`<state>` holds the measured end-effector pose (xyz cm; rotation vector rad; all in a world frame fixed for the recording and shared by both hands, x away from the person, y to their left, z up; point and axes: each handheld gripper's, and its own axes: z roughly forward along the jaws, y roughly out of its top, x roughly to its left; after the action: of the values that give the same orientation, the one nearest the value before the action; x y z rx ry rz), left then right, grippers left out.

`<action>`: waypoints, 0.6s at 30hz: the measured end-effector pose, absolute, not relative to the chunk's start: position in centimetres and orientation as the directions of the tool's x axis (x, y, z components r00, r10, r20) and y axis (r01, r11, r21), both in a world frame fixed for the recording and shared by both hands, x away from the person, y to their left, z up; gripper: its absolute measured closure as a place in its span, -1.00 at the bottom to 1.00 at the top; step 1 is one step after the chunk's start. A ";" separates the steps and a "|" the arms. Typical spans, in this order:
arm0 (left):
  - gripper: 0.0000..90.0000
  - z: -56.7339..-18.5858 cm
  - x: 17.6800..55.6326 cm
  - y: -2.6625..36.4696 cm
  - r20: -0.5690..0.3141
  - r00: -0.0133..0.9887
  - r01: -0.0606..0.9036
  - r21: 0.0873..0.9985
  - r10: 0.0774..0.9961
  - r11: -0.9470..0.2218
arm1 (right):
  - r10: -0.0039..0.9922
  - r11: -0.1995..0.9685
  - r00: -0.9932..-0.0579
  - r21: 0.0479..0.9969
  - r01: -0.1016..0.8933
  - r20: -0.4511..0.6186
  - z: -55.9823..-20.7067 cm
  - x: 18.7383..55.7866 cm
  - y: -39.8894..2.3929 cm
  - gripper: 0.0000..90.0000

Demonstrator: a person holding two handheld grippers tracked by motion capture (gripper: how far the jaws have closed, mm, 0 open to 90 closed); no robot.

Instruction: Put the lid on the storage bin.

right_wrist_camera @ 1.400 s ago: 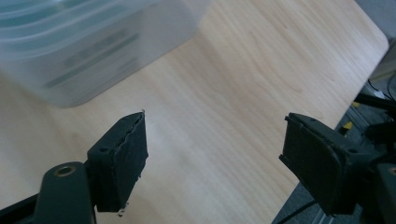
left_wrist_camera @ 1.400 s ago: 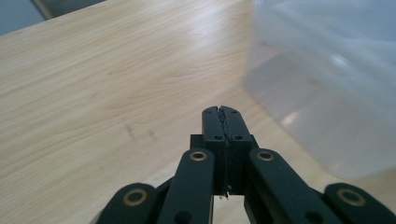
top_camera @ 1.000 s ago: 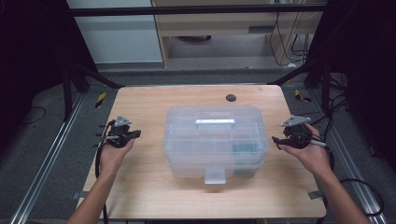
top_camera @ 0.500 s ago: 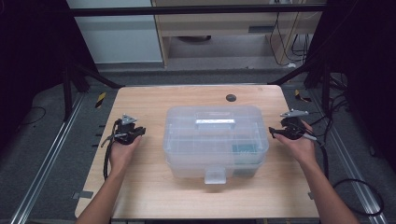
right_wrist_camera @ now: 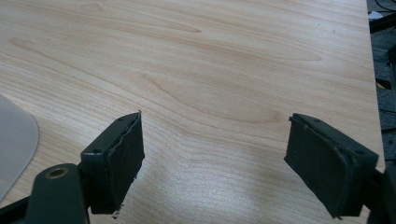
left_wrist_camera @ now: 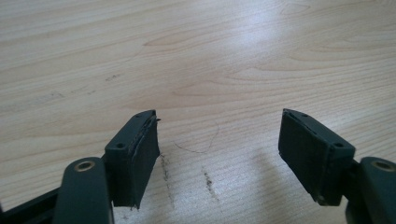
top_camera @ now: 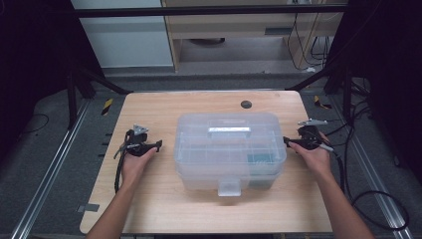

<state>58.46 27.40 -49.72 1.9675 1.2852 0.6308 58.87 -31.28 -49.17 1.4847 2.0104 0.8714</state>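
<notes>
L claw (top_camera: 160, 145), R claw (top_camera: 285, 141) beside box (top_camera: 229, 149), spread

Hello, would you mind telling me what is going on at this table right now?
A person holds a gripper in each hand, one on either side of a clear plastic storage box that sits closed in the middle of the wooden table. The left gripper has just been opening, with nothing between its fingers. The right gripper is open too, close beside the box. Neither holds it.
</notes>
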 end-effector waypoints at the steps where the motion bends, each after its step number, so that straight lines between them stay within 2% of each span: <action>1: -0.39 -49.8 58.5 27.4 0.027 0.390 0.581 0.768 0.921 -0.269 | 0.958 0.203 -0.288 0.737 0.644 -0.013 -49.2 58.9 -31.2 -0.58; 10: -0.58 -50.5 58.8 27.1 0.000 0.400 0.609 0.747 0.917 -0.266 | 0.963 0.178 -0.269 0.731 0.658 0.008 -49.8 59.2 -31.1 -0.63; 18: -0.75 -50.6 58.9 26.5 0.022 0.395 0.617 0.734 0.918 -0.283 | 0.966 0.163 -0.257 0.724 0.670 0.020 -50.7 59.3 -30.7 -0.70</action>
<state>58.89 26.54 -50.62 2.0085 1.3089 0.5988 59.31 -30.69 -50.68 1.5477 1.9950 0.8735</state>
